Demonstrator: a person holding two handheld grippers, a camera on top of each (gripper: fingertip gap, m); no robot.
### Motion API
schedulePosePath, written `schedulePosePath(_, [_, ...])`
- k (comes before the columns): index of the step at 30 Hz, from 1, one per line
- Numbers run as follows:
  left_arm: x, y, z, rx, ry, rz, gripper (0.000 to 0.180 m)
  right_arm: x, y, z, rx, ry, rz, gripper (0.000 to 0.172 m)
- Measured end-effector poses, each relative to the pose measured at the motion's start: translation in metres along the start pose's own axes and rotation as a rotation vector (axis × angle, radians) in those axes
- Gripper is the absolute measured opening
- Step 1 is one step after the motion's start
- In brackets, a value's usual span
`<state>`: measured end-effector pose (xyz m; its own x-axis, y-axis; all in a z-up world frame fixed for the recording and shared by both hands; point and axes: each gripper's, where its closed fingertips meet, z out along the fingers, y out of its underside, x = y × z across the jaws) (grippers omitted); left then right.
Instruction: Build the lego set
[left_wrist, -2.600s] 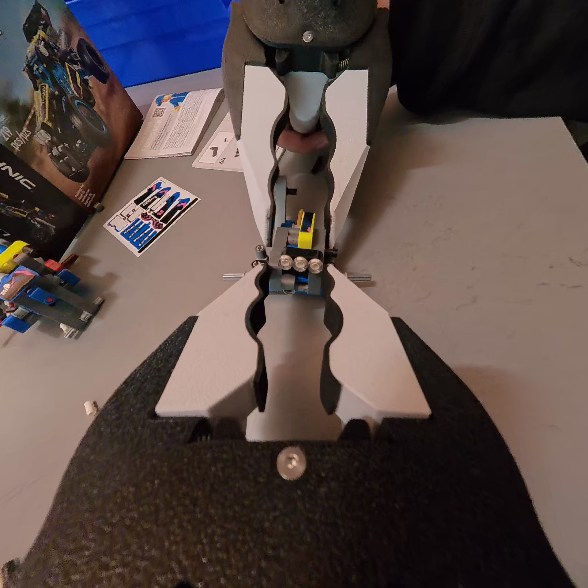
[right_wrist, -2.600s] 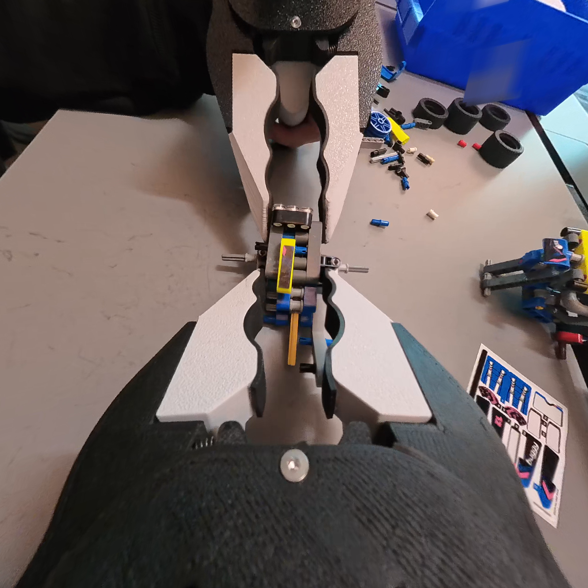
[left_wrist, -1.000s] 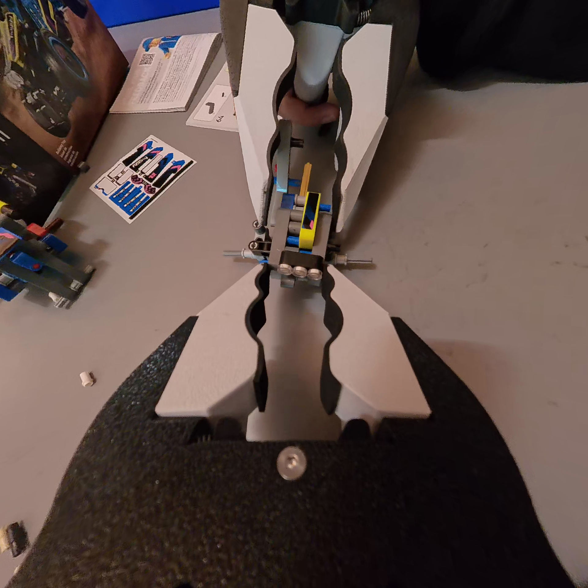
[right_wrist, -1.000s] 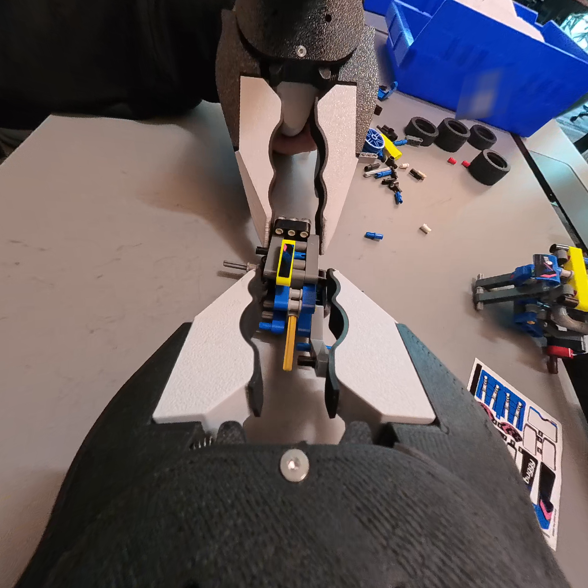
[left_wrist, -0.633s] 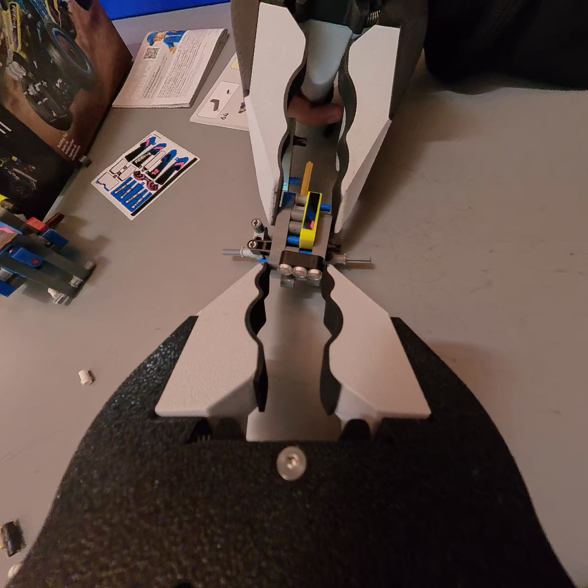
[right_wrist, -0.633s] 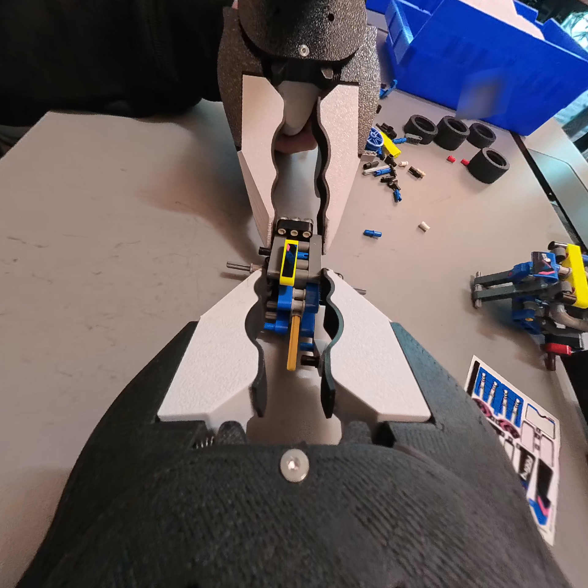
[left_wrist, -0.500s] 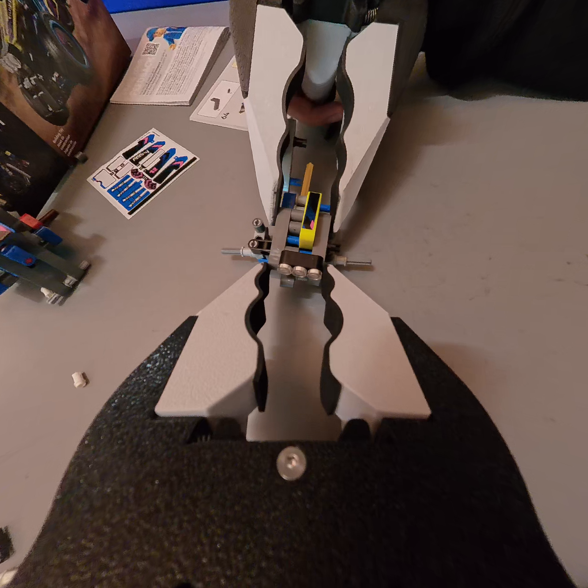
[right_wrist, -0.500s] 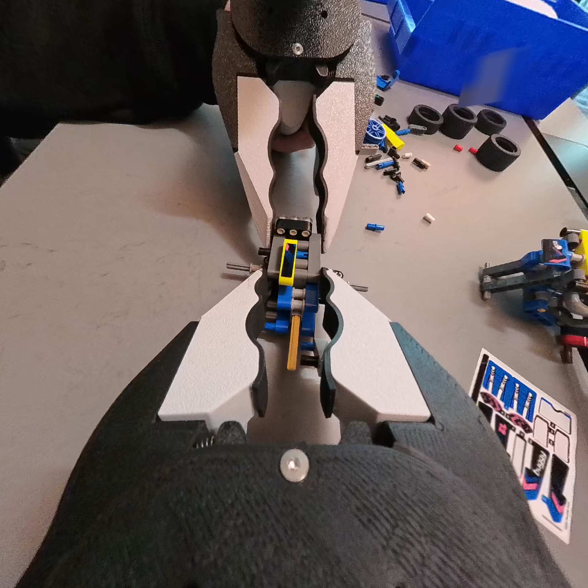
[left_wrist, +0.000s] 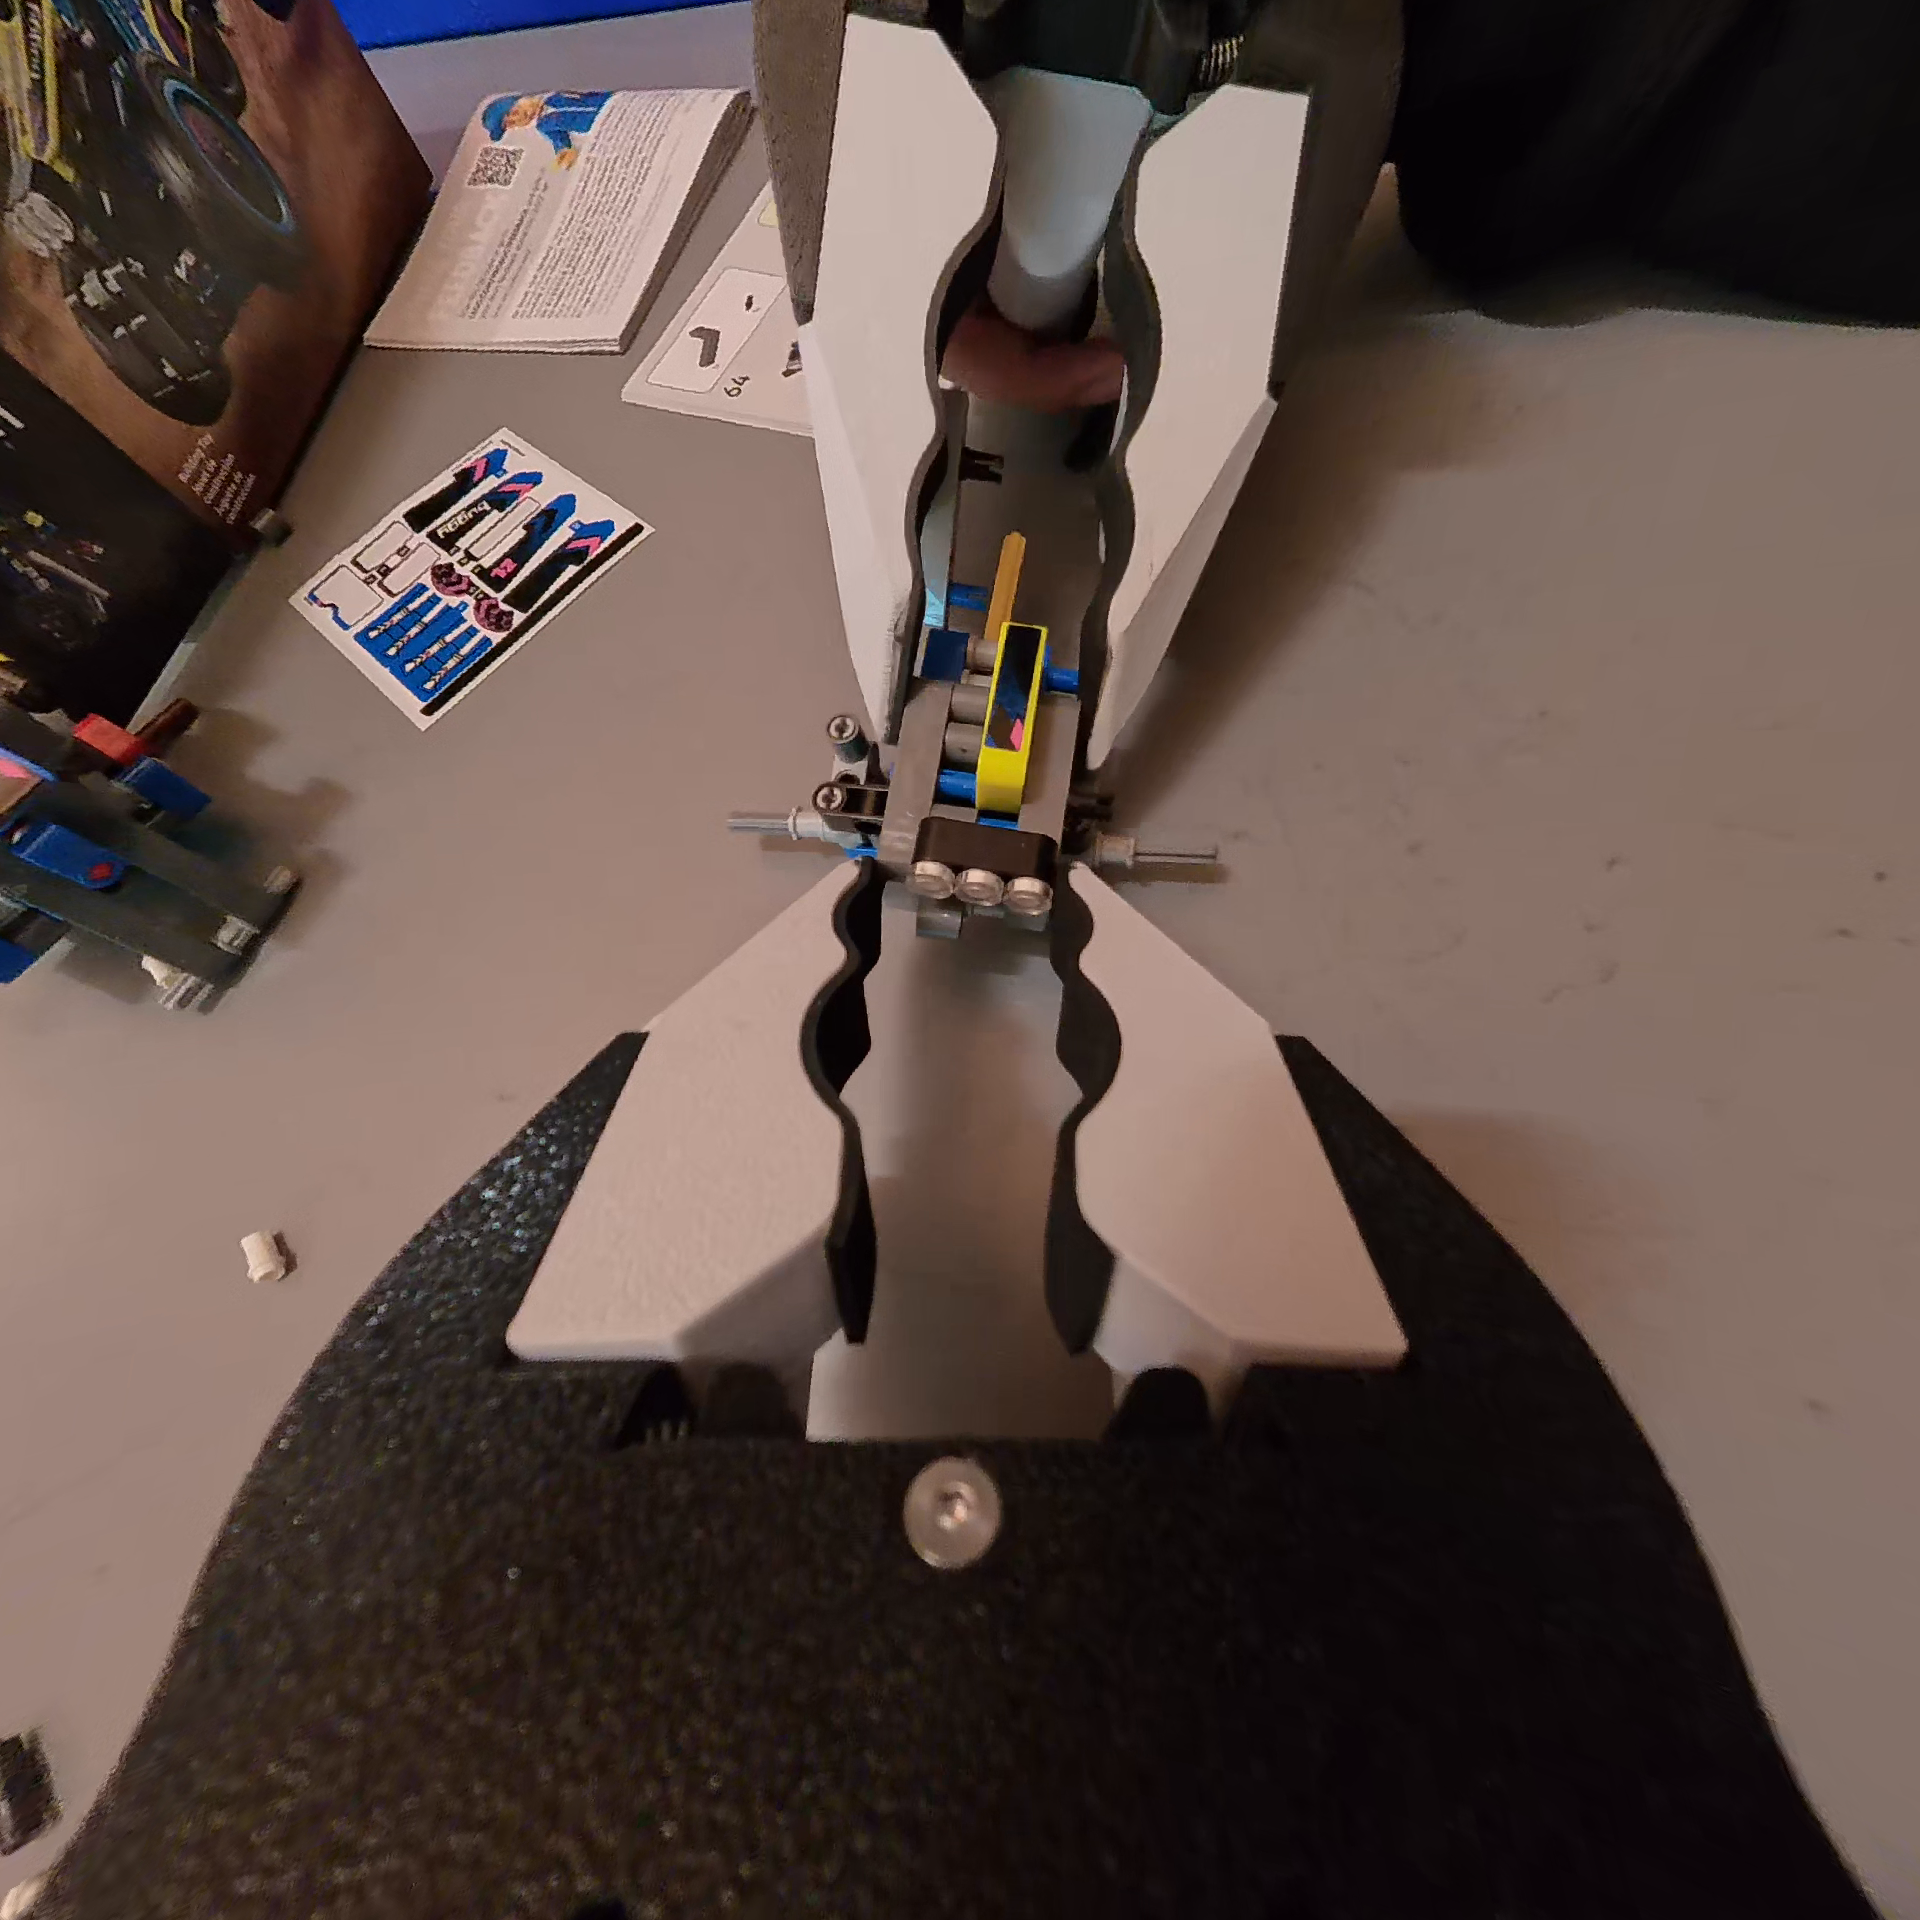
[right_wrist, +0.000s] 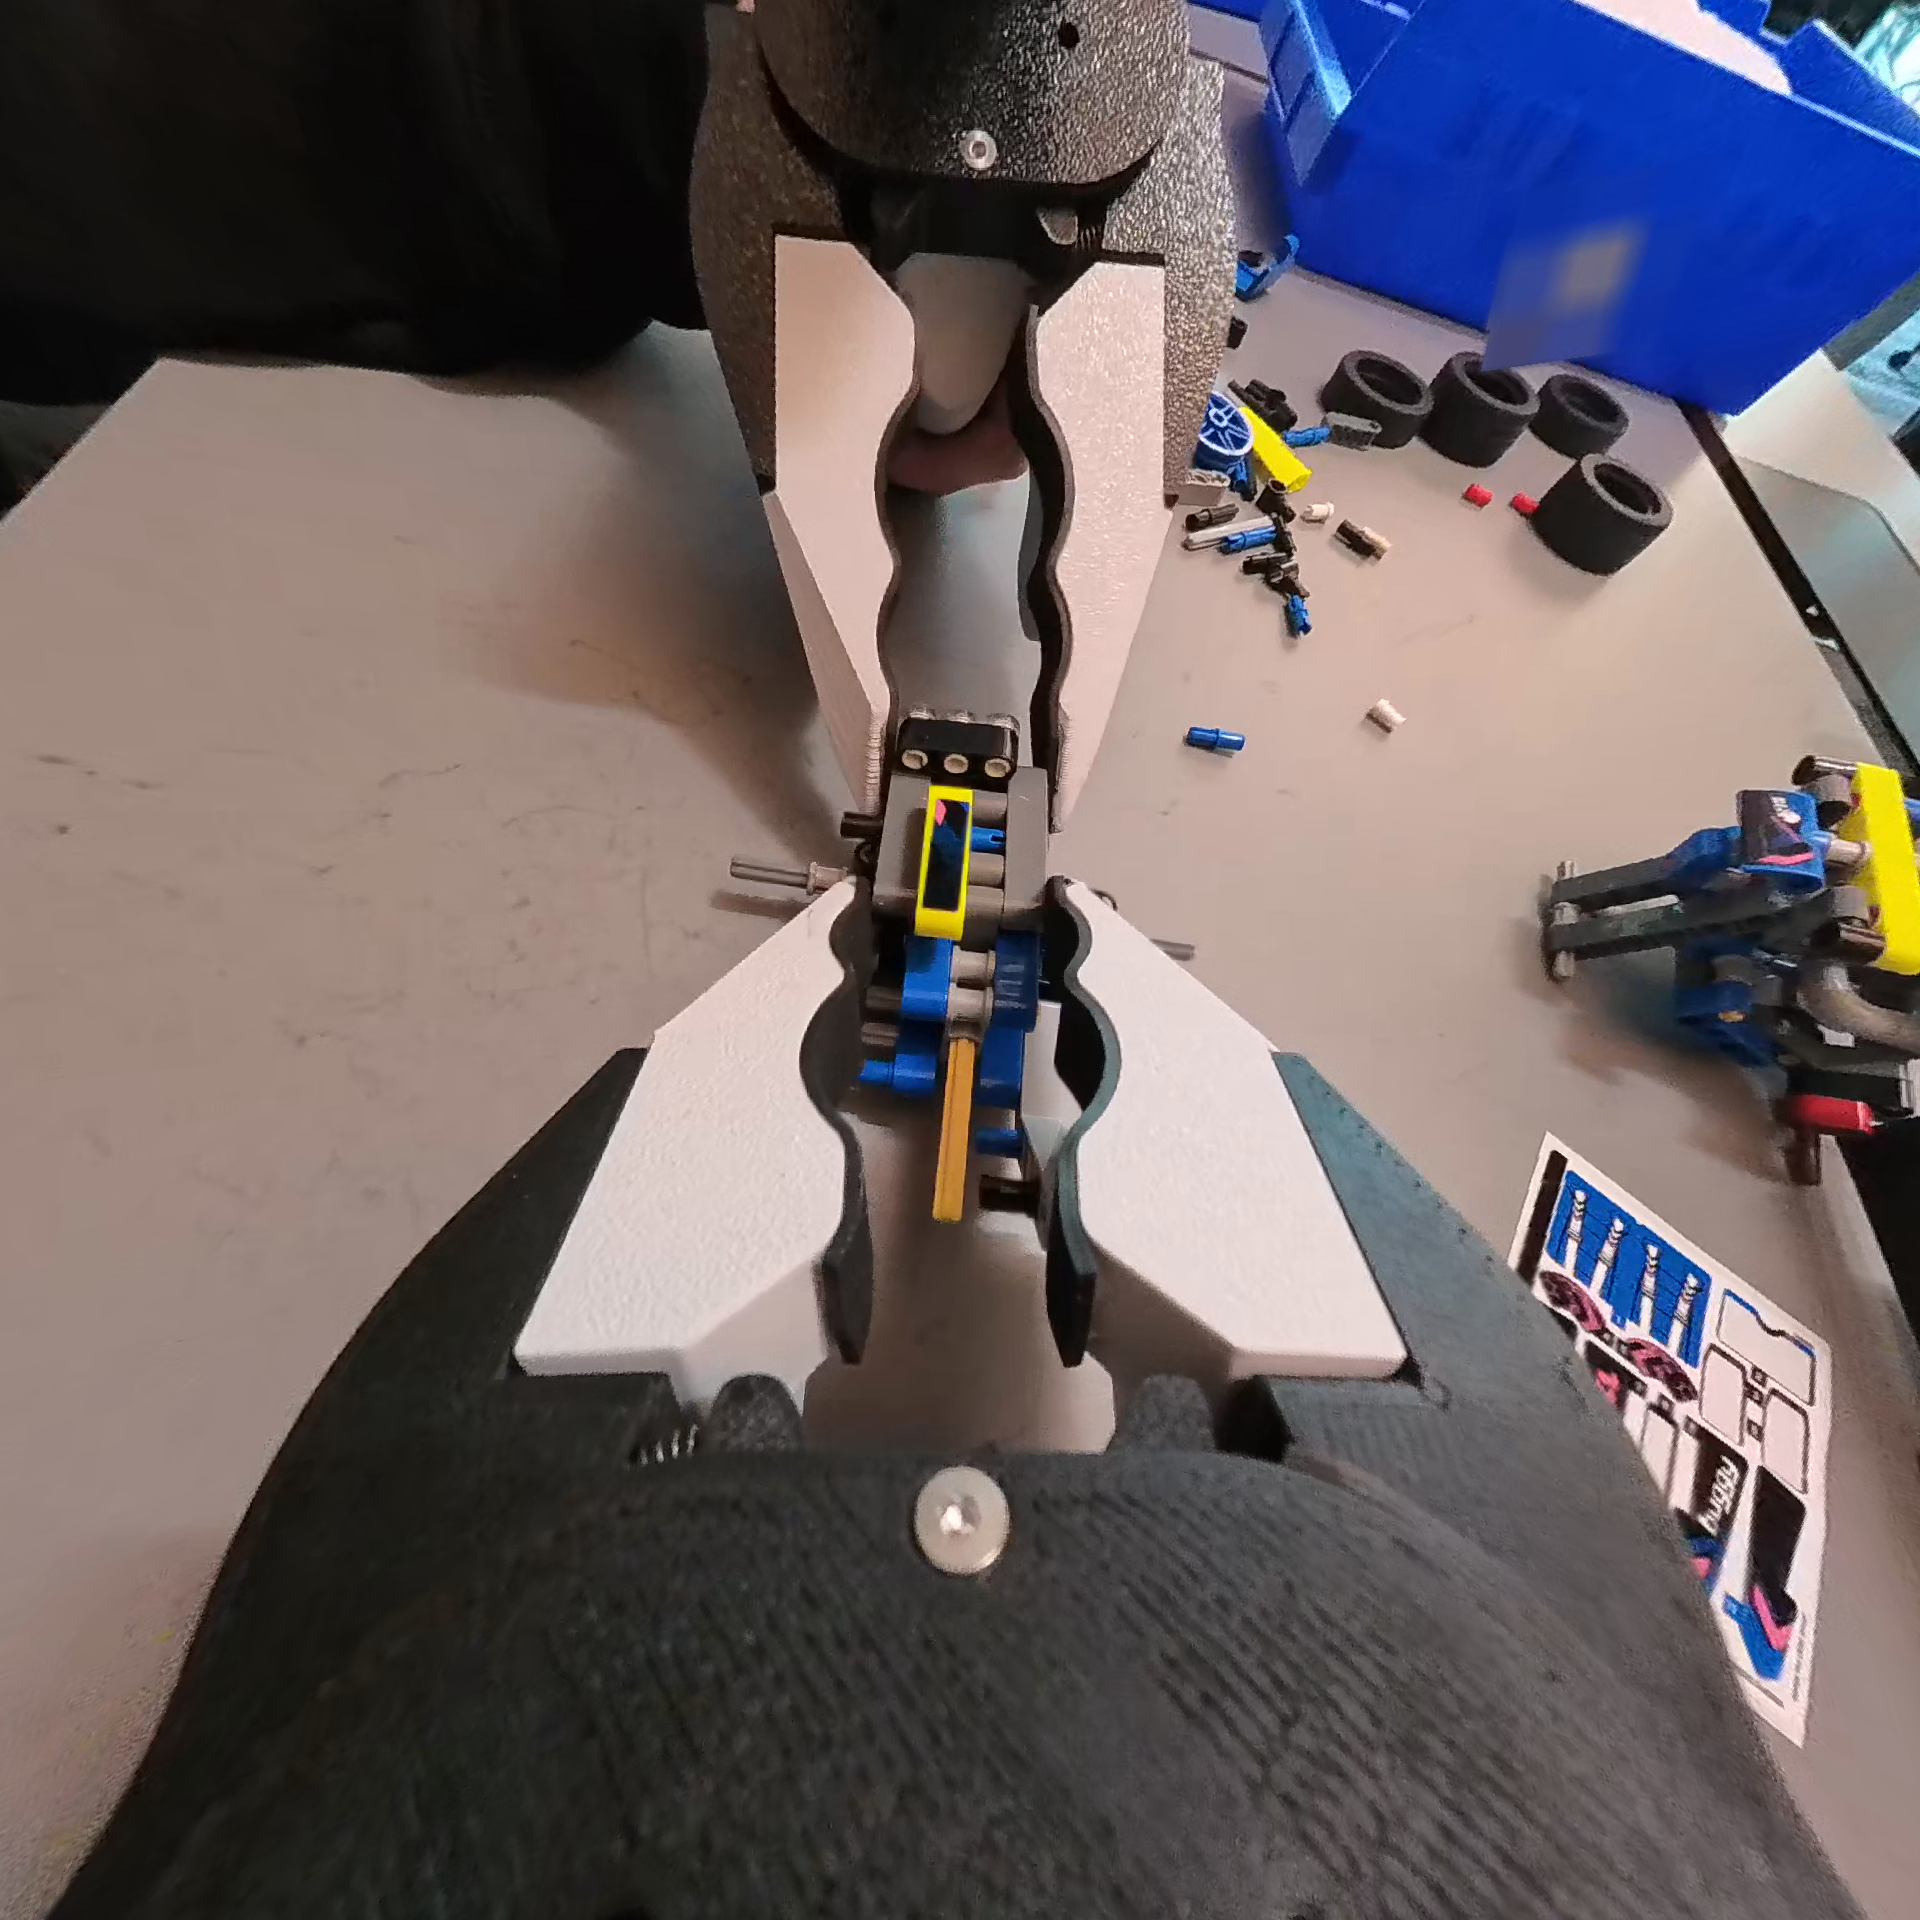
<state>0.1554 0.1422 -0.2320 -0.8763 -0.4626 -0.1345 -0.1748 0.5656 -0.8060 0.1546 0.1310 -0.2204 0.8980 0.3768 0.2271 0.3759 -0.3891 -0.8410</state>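
A small toy-brick assembly (left_wrist: 987, 790) of grey, blue and black parts with a yellow stickered beam is held between both grippers just above the grey table (left_wrist: 1507, 727). Thin grey axles stick out of both its sides. My left gripper (left_wrist: 971, 904) is shut on the end with the black three-pin beam (left_wrist: 977, 862). My right gripper (right_wrist: 956, 925) is shut on the blue end of the assembly (right_wrist: 956, 883), where a yellow axle (right_wrist: 954, 1132) points back between its fingers. Each view shows the other gripper facing it: the right one (left_wrist: 992, 727) and the left one (right_wrist: 961, 769).
A sticker sheet (left_wrist: 473, 577), a booklet (left_wrist: 571, 218), a toy box (left_wrist: 135, 260) and a blue-grey partial build (left_wrist: 114, 862) lie to the left. The right wrist view shows black tyres (right_wrist: 1486, 416), loose pins (right_wrist: 1268, 520) and a blue bin (right_wrist: 1610, 156).
Both grippers kept their hold on the assembly. Since the earliest frames the right gripper has tilted, showing the left view more of the assembly's top. Both have drifted slightly over the table.
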Motion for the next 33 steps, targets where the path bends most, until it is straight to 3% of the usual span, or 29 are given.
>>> schedulePosePath(1, [0.0001, -0.0006, 0.0009, 0.002, 0.000, 0.000, 0.030, -0.0001, 0.0009, 0.0010, -0.008, -0.002, 0.001, 0.031])
schedulePosePath(17, [0.0013, -0.0015, 0.0021, -0.022, -0.040, 0.042, 0.030, -0.0017, 0.0017, 0.0012, -0.014, -0.032, 0.022, 0.031])
schedulePosePath(33, [0.0056, -0.0091, 0.0031, 0.038, -0.087, 0.216, 0.030, -0.0072, 0.0022, 0.0002, -0.009, -0.017, -0.071, 0.032])
